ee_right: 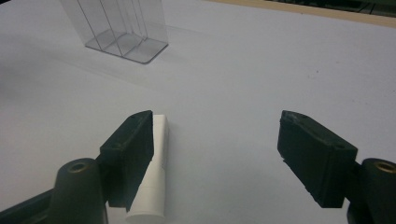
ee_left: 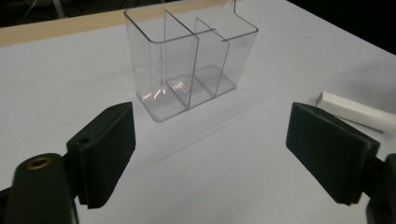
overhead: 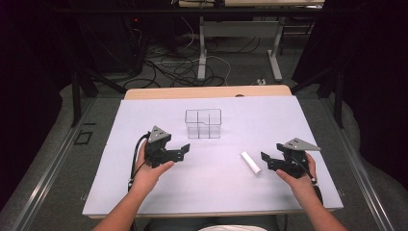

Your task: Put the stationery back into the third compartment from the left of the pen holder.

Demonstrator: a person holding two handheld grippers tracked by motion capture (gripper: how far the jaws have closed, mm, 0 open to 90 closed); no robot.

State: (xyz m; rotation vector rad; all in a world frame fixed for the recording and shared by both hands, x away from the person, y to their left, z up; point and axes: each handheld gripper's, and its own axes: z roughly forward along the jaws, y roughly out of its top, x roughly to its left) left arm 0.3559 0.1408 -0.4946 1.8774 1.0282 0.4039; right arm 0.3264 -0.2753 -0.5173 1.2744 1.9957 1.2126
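Ahead of your left gripper: clear divided container, upright, empty; jaws spread wide, holding nothing
Right gripper: jaws wide apart, empty
White tube: lies beside your right gripper's left jaw
Risk: closing off-centre could roll the tube away

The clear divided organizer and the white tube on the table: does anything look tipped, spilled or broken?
Nothing stands out. The clear divided organizer stands upright and empty on the white table cover, with no visible cracks. The white tube lies flat on its side, apart from the organizer, near the open right hand-held gripper.
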